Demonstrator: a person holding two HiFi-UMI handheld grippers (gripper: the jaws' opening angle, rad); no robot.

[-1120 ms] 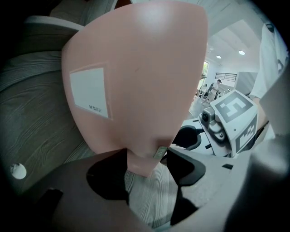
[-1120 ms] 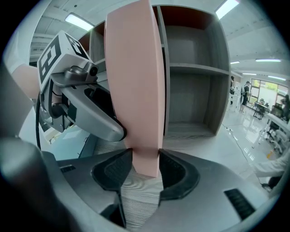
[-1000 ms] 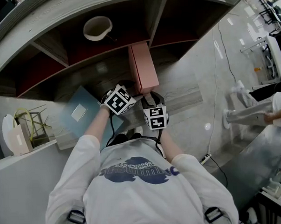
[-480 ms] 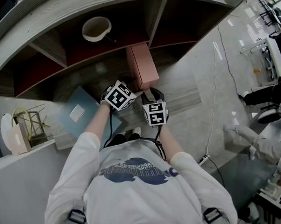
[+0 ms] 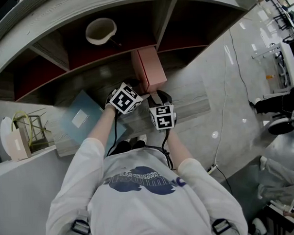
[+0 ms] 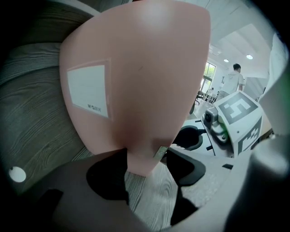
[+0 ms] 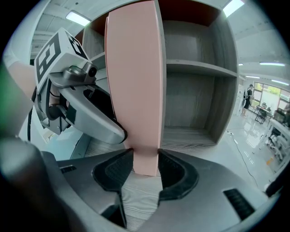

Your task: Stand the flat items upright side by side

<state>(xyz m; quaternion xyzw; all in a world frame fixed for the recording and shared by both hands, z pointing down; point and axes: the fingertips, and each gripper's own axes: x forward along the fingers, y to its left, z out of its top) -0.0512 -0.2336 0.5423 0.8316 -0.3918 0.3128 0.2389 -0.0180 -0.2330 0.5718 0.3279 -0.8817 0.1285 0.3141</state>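
The blue box [image 5: 81,118] lies flat on the shelf [image 5: 192,102] at the left, not yet stood up. The step in hand looks like setting the pink box [image 5: 149,70] upright. It stands on end on the shelf, apart from the blue box.

The left gripper [image 6: 145,158] has its jaws wide across a lower corner of the pink box. It seems to pinch the corner, though the far pad's contact is hard to read. The right gripper [image 7: 146,164] is about half closed, clamping the pink box's narrow lower edge between its pads.

Next, I judge, both grippers must let go gently so the pink box does not topple. The blue box then needs fetching and standing just beside it.
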